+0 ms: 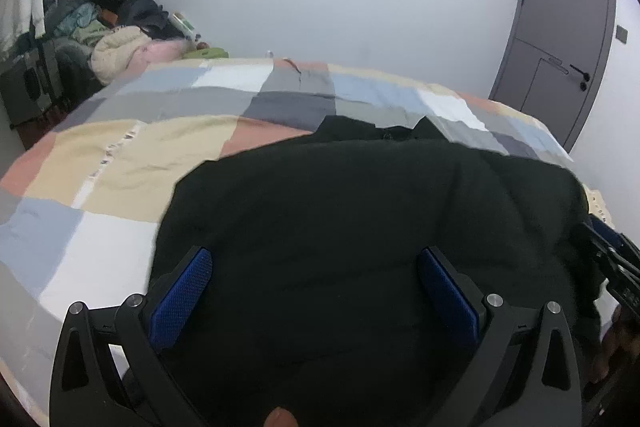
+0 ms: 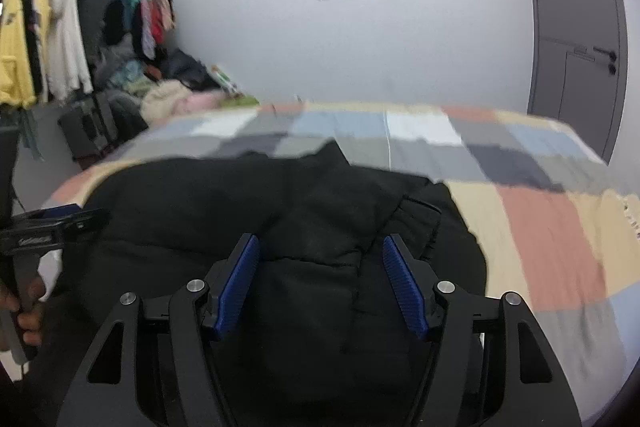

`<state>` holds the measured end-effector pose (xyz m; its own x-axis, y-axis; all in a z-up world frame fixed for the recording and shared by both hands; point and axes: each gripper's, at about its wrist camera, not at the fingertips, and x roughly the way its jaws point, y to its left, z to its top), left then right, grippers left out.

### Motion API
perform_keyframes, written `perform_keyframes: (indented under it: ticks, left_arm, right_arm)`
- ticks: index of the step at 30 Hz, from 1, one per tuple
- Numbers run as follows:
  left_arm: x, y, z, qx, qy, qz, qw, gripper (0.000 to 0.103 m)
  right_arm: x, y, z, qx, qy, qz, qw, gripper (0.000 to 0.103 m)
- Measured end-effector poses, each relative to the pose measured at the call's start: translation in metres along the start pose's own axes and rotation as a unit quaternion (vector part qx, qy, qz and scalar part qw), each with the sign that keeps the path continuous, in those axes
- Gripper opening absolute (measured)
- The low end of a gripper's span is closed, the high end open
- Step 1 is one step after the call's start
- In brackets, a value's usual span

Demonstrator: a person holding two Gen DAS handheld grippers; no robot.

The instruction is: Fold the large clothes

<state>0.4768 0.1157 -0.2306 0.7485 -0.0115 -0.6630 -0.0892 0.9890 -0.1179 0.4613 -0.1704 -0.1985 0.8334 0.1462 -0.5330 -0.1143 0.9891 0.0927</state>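
Note:
A large black padded jacket [image 1: 360, 211] lies spread on the checked bedspread [image 1: 120, 163]. It also shows in the right wrist view [image 2: 224, 203], with a folded part bunched near the middle. My left gripper [image 1: 314, 267] is open, its blue pads wide apart just above the jacket's near edge. My right gripper [image 2: 320, 259] is open over the jacket's near right part, with nothing between its pads. The right gripper shows at the right edge of the left wrist view [image 1: 612, 263]. The left gripper shows at the left edge of the right wrist view [image 2: 52, 223].
The bed fills the middle of both views, with bare bedspread [image 2: 540, 227] to the right of the jacket. A pile of clothes [image 1: 120, 47] and a hanging rack [image 2: 40, 39] stand at the far left. A grey door [image 1: 560, 27] is at the far right.

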Motion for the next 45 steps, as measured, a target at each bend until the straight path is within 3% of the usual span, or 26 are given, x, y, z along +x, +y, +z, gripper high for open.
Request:
perform_keyframes:
  ticks: [2,15,27,34,45]
  left_arm:
    - [0.009,-0.002,-0.002,0.008,-0.009,-0.002,0.9999,0.103]
    - [0.056,-0.011,-0.007,0.02,-0.008,-0.003,0.9998,0.103]
    - [0.065,-0.013,-0.008,0.006,-0.005,0.015,0.9998,0.103]
    - [0.024,-0.004,0.006,-0.03,0.011,0.01,0.9994,0.103]
    - [-0.107,-0.009,0.02,-0.021,-0.024,0.009,0.9994,0.103]
  right_arm:
    - [0.019,-0.005,-0.005,-0.002,0.018,0.001,1.0,0.063]
    - [0.062,-0.019,-0.029,-0.005,0.024,0.014,1.0,0.071]
    - [0.065,-0.021,-0.03,-0.002,0.028,0.016,0.999,0.072]
    - [0.019,-0.017,-0.009,0.015,0.017,0.039,0.999,0.074]
    - [-0.104,0.016,0.033,-0.002,-0.049,0.04,0.998,0.076]
